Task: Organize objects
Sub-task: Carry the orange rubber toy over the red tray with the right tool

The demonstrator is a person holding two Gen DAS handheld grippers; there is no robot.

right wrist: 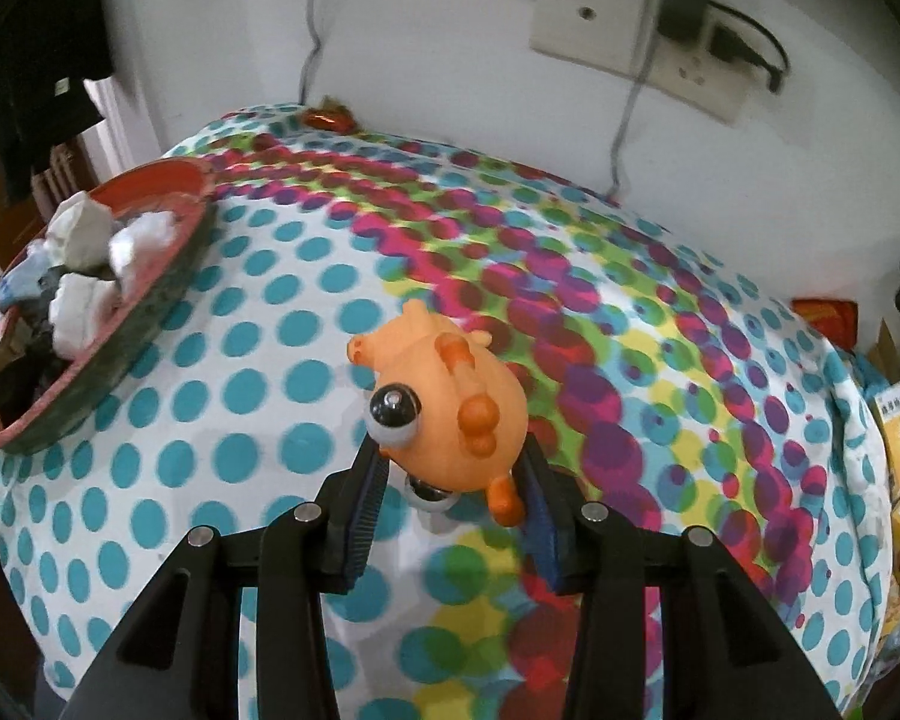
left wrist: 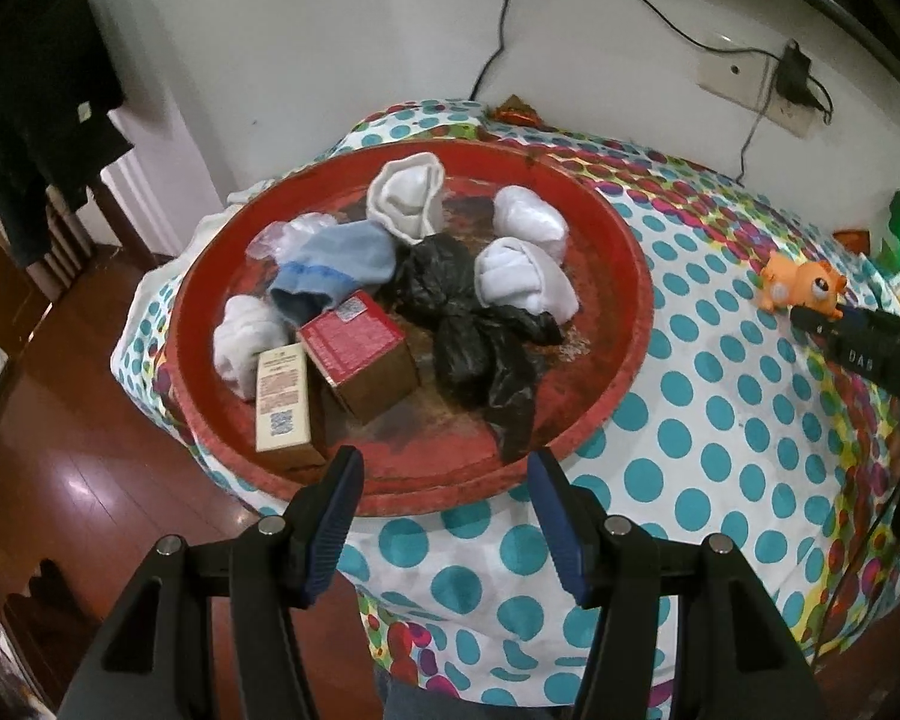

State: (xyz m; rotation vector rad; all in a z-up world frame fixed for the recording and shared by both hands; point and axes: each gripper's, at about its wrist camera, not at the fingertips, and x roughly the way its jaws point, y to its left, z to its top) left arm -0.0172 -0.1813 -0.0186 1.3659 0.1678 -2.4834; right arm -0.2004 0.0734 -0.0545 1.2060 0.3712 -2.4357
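The right gripper (right wrist: 450,468) is clamped on the orange toy animal (right wrist: 450,402) above the dotted tablecloth (right wrist: 240,396), with the red tray (right wrist: 168,276) at 9 o'clock. The left gripper (left wrist: 447,468) is spread apart over the tray's near rim.

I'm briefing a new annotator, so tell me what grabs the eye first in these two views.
The orange toy with bulging eyes stands out, pinched between the fingers of the right gripper over the polka-dot tablecloth. Next comes the red tray at the table's left end, heaped with rolled socks, black bags and boxes, with the left gripper open at its near rim.
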